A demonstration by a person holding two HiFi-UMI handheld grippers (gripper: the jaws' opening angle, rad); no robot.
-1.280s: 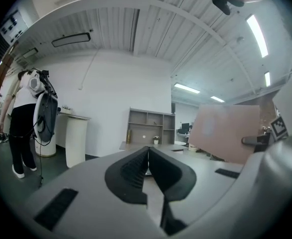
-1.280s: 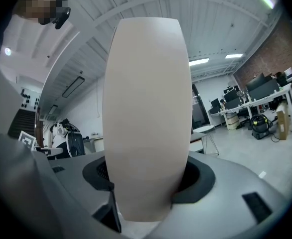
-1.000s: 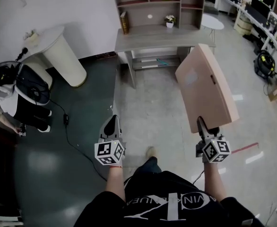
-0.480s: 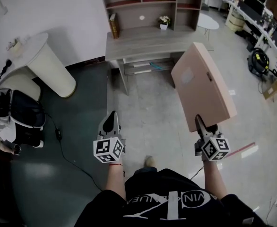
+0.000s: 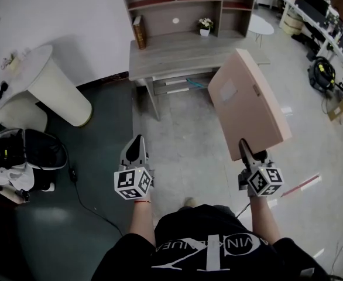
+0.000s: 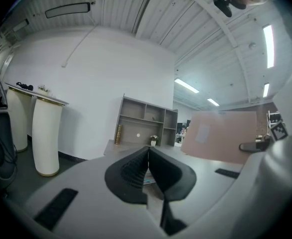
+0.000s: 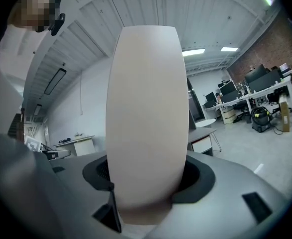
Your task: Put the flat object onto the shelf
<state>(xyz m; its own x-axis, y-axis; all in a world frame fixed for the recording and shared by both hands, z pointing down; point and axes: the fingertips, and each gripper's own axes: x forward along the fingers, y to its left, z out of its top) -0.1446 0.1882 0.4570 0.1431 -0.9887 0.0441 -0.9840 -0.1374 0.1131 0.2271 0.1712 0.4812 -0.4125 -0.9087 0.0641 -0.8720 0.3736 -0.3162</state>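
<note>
A flat tan cardboard box (image 5: 247, 101) stands on edge in the air at the right of the head view, with my right gripper (image 5: 249, 154) shut on its near bottom edge. In the right gripper view the box (image 7: 145, 108) fills the middle, wedged between the two black jaws. My left gripper (image 5: 136, 150) hangs at the left, shut with nothing in it; its black pads (image 6: 147, 171) meet in the left gripper view. The grey shelf unit (image 5: 186, 4) on its desk (image 5: 183, 50) lies ahead, also seen as the shelf (image 6: 147, 126) in the left gripper view.
On the desk a book (image 5: 139, 32) leans at the left and a small flower pot (image 5: 205, 26) sits by the shelf. A white round stand (image 5: 45, 84) and a black bag (image 5: 25, 154) are at the left. A round side table (image 5: 259, 25) and office desks (image 5: 323, 16) lie at the right.
The view has moved forward toward the desk and shelf; both grippers keep their places in view, the box still held upright on the right.
</note>
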